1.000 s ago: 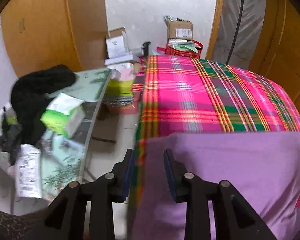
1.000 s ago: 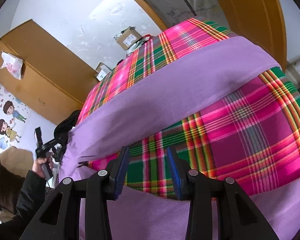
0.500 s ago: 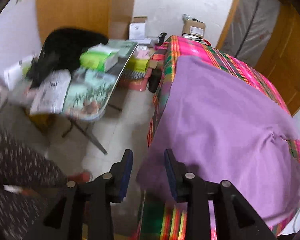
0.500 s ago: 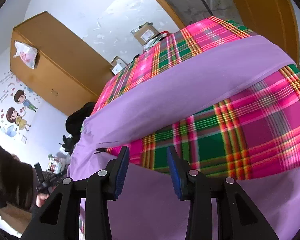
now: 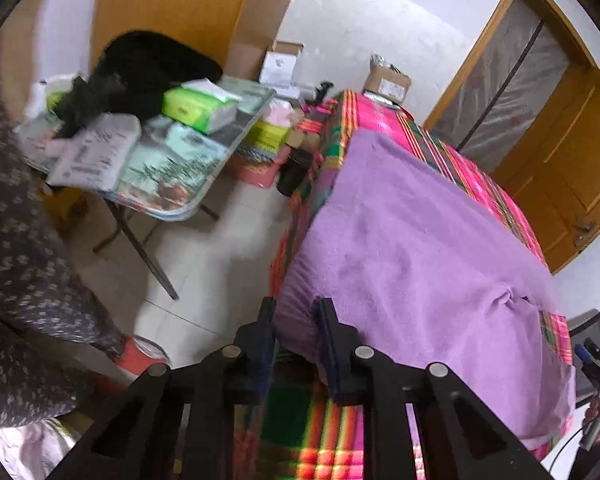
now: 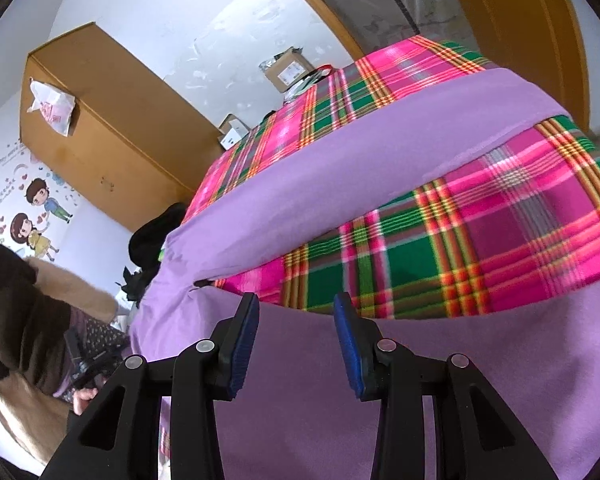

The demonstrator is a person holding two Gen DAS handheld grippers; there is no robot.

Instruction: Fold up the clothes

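A purple garment point(image 5: 412, 248) lies spread over a table covered with a pink and green plaid cloth point(image 5: 488, 188). My left gripper point(image 5: 296, 316) is open at the garment's near left corner, and the cloth's edge sits between its fingers. My right gripper point(image 6: 296, 312) is open just above the purple fabric point(image 6: 320, 380) at the near edge. Bare plaid point(image 6: 480, 248) shows ahead of it, with a purple band point(image 6: 360, 172) beyond. A hand holds the right gripper point(image 5: 596, 360) at the table's far right, and the left gripper point(image 6: 84, 364) shows small in the right wrist view.
Left of the table stands a folding side table point(image 5: 168, 184) with a green tissue pack point(image 5: 198, 108), papers and a black garment point(image 5: 140, 68). Boxes point(image 5: 388, 80) sit by the far wall. A wooden wardrobe point(image 6: 112, 128) and door point(image 5: 572, 152) flank the room. The person point(image 6: 28, 320) stands at left.
My left gripper has pulled back from the far purple edge and come down at the garment's near left corner. The right gripper has stayed open and barely shifted.
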